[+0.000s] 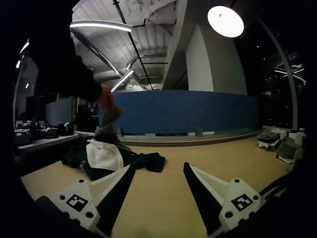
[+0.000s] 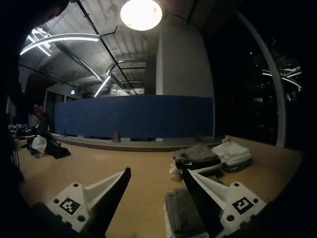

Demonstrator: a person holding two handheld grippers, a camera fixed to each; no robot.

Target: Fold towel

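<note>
Far left, a hand [image 1: 105, 97] lifts a towel [image 1: 111, 118] off the unfolded pile [image 1: 105, 156]; it isn't folded yet. The left gripper [image 1: 158, 165] and right gripper [image 2: 155, 169] gape wide, empty. Far right, folded stacks [image 2: 198, 152] look finished, so part remains.

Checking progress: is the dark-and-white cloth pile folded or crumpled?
Crumpled: the cloth pile lies in a loose, uneven heap on the table.

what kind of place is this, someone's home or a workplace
Probably an open-plan office or lab, not a home: exposed ceiling ducts, a long blue partition behind the wooden table, and cluttered desks beyond.
</note>
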